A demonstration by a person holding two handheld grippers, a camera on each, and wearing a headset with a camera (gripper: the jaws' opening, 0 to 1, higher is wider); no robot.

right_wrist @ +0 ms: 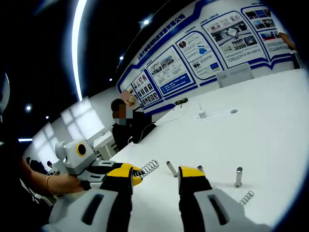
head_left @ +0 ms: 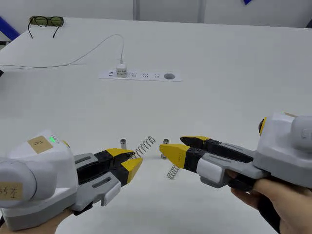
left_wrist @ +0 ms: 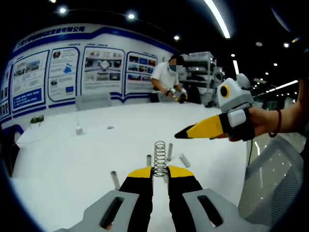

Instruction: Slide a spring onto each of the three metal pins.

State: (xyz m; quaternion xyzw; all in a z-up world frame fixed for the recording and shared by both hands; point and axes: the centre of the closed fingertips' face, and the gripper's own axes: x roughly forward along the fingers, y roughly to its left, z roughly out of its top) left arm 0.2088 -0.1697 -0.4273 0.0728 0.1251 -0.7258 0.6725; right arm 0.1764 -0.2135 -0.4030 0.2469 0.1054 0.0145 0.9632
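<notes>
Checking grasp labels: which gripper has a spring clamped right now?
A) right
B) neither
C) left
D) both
C: the left gripper is shut on a spring that stands up from its tips. The right gripper has its jaws apart and grips nothing, and a second spring lies loose on the table.

left hand-held gripper (head_left: pixel 137 157): clamped on spring (head_left: pixel 145 145) | right hand-held gripper (head_left: pixel 171 144): jaws apart, pointing toward left
</notes>
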